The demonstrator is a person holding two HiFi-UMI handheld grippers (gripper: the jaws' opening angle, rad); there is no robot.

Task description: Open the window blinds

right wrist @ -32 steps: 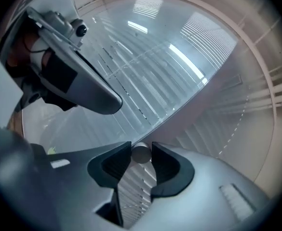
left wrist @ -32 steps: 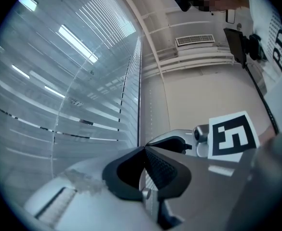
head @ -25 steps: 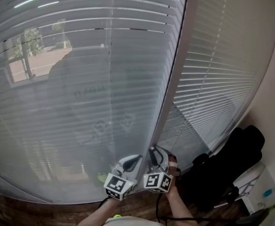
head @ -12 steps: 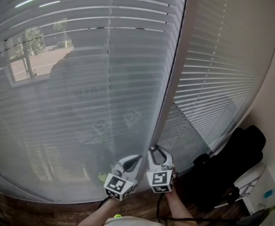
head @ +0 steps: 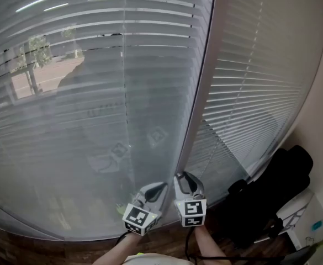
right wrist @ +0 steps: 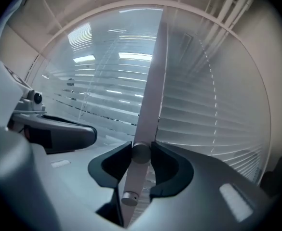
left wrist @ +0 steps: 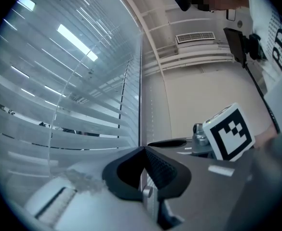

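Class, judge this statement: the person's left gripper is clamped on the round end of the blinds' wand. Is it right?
Not quite: it names the wrong gripper. The right gripper is clamped on the round end of the blinds' wand; the right gripper view shows it pinched between the jaws. In the left gripper view, the left gripper has its jaws together with nothing between them.
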